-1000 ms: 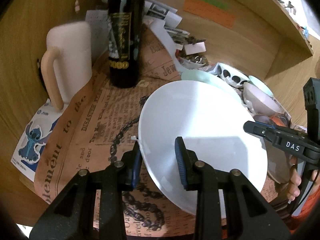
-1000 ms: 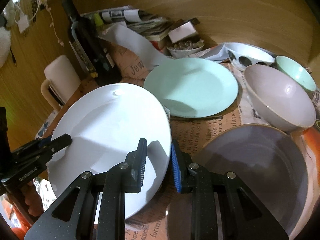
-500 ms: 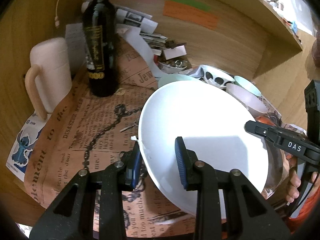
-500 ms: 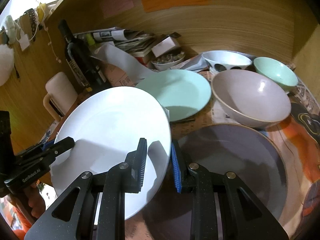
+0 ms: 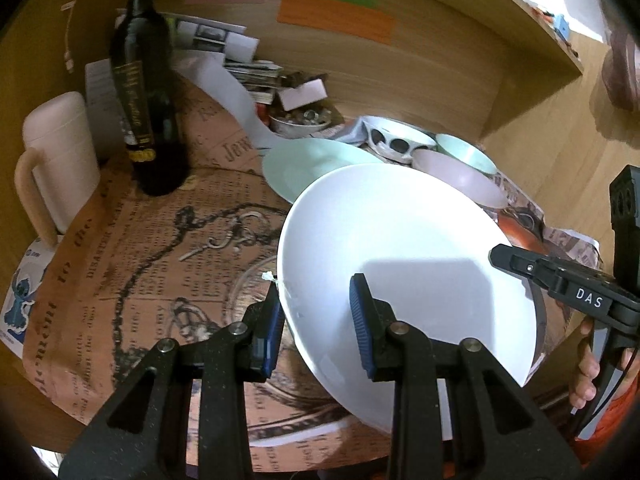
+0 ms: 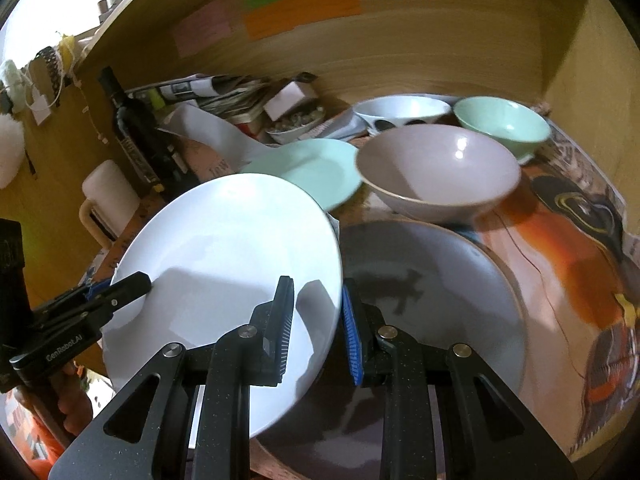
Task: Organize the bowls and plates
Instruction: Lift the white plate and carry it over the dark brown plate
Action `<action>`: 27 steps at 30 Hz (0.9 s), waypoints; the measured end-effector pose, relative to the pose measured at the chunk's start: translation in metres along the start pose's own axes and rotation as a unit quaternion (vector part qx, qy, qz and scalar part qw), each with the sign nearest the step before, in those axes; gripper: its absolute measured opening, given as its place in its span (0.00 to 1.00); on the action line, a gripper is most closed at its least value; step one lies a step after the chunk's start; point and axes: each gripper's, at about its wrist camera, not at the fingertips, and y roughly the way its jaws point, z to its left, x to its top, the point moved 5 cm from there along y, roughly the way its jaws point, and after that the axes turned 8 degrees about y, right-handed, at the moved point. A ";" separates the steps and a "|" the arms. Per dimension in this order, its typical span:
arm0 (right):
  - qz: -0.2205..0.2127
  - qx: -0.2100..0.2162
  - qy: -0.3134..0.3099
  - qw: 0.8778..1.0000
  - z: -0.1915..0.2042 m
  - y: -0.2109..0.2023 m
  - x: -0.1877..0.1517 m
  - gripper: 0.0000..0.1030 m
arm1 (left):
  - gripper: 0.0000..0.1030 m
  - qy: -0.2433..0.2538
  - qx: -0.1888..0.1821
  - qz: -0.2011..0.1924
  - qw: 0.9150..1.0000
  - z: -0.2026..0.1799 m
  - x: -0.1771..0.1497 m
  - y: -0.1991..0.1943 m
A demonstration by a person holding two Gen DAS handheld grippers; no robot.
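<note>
You have the white plate (image 5: 400,248) pinched at opposite rims by left gripper (image 5: 318,318) and right gripper (image 6: 318,322); glazed, slippery, breakable, so keep rim holds.

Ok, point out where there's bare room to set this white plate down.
Bare newspaper mat lies between the wine bottle, the mug and the white plate. A second patch is the orange print right of the grey plate, before the pink bowl. The back, around the mint plate, is crowded.
</note>
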 end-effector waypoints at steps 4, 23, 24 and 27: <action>-0.004 -0.005 0.015 1.000 -0.013 -0.006 -0.004 0.21 | 0.31 0.010 -0.008 0.007 1.000 -0.014 0.000 0.005; -0.006 -0.037 0.068 0.997 -0.066 -0.021 -0.016 0.21 | 0.31 0.049 -0.044 0.038 0.997 -0.062 0.003 0.038; -0.006 -0.038 0.070 0.997 -0.068 -0.021 -0.017 0.21 | 0.31 0.050 -0.045 0.040 0.997 -0.064 0.003 0.040; -0.005 -0.040 0.075 0.996 -0.073 -0.022 -0.017 0.21 | 0.31 0.053 -0.047 0.043 0.997 -0.069 0.004 0.043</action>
